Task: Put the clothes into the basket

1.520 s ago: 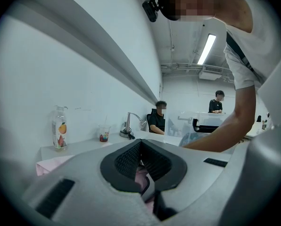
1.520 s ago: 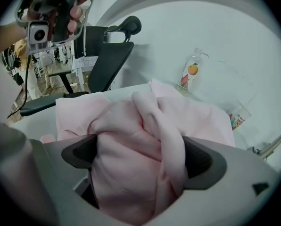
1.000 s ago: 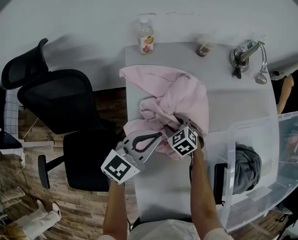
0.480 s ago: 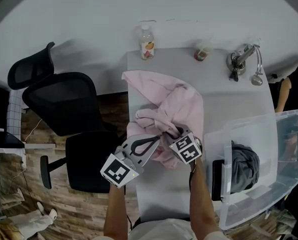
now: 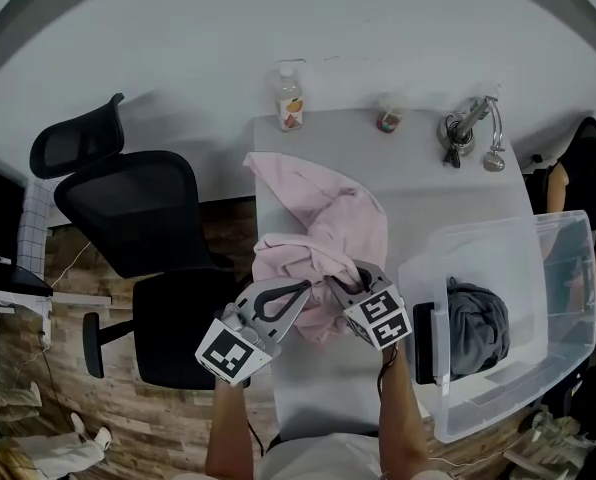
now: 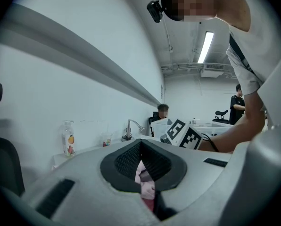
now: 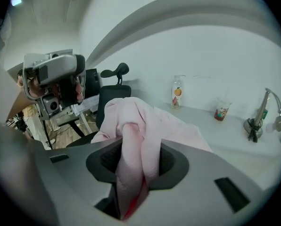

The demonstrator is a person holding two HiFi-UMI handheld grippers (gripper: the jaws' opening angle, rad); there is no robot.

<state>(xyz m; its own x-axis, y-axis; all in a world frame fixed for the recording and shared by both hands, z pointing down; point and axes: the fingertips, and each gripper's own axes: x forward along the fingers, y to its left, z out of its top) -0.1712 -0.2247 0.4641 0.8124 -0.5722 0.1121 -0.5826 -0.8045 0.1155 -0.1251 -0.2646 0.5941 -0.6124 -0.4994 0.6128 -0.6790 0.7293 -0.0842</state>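
Observation:
A pink garment [image 5: 323, 223] lies bunched on the grey table [image 5: 448, 193], its near end raised between both grippers. My left gripper [image 5: 304, 288] is shut on a fold of that pink cloth [image 6: 147, 185] at its left side. My right gripper [image 5: 340, 280] is shut on a thick twisted fold of it [image 7: 133, 164]; the cloth fills the gap between the jaws. The clear plastic basket [image 5: 563, 298] stands at the table's right end and holds a grey garment [image 5: 478, 328]. Both grippers sit left of the basket, close together.
A bottle [image 5: 290, 98], a small cup [image 5: 388, 120] and a metal desk lamp [image 5: 468, 128] stand along the table's far edge. A black office chair [image 5: 128, 218] is left of the table. A dark flat object [image 5: 425, 343] rests by the basket's near left wall.
The right gripper's jaws closed on the pink cloth. Both grippers drew nearer to the person and the garment's near part bunched up and pulled off the table's far left.

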